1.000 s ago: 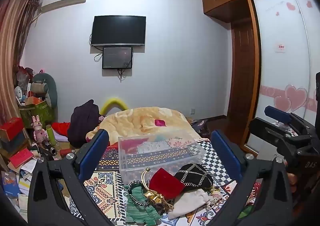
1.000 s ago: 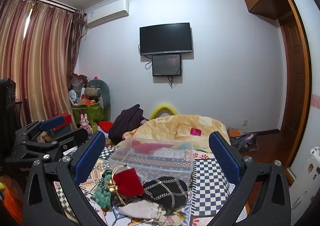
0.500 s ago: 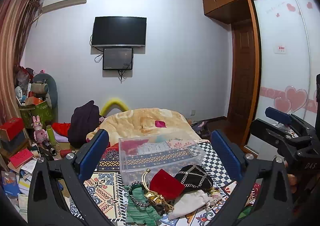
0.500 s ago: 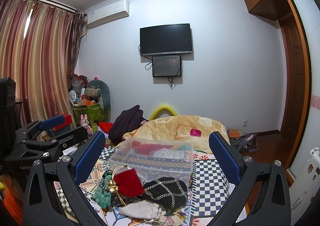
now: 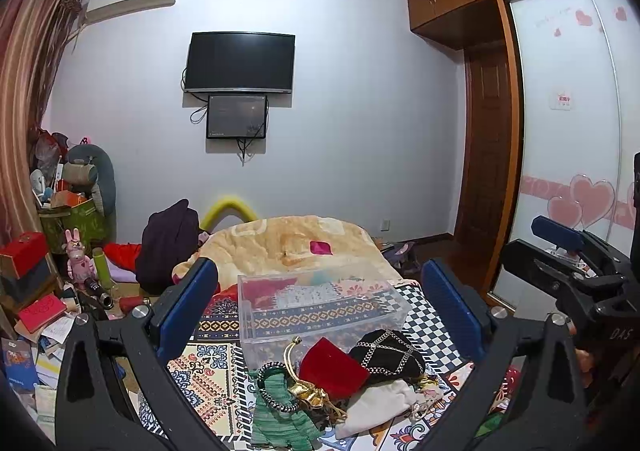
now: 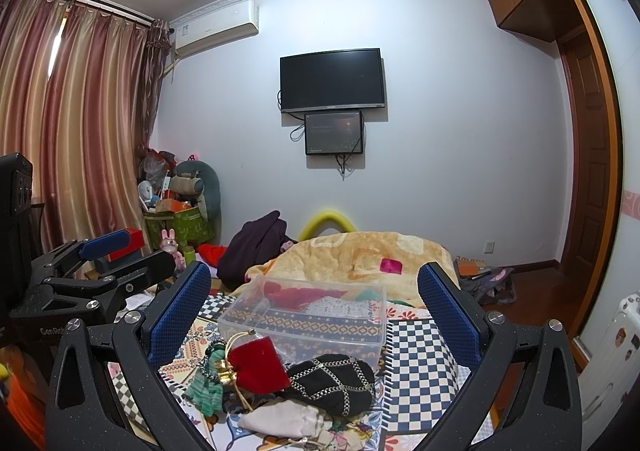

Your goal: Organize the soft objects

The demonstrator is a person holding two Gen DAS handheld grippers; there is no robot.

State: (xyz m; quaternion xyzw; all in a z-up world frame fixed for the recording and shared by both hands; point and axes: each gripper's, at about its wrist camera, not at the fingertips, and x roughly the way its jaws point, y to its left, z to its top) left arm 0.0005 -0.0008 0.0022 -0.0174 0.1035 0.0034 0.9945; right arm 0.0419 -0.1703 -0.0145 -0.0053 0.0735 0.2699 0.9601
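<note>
Left wrist view: my left gripper (image 5: 320, 303) is spread wide with nothing between its blue ribbed pads (image 5: 188, 303), and my right gripper (image 6: 316, 307) is spread wide too, equally empty. Nearest me, at 6 o'clock, lies the heap of soft pouches on the patterned bedcover (image 5: 200, 371). A green knitted pouch (image 5: 280, 407) lies with its long axis running toward me, its corded neck pointing away at 12 o'clock. Just beside it at 3 o'clock a red velvet pouch (image 5: 332, 367) sits slantwise, its gathered mouth and gold cord toward 10 o'clock. Touching that, a rounded black pouch (image 5: 390, 353) crossed with pale chain-like lattice bulges upward. Below them a cream cloth pouch (image 5: 380, 405) lies flat and wrinkled, long axis left to right.

Just beyond the heap at 12 o'clock stands a clear plastic box (image 5: 320, 307), rectangular, long side across my view, open at the top. Farther off is a fleecy yellow blanket (image 5: 288, 247), then a dark bundle of clothing (image 5: 168, 243) at 10 o'clock, and on the far wall a flat black television (image 5: 240, 63).
</note>
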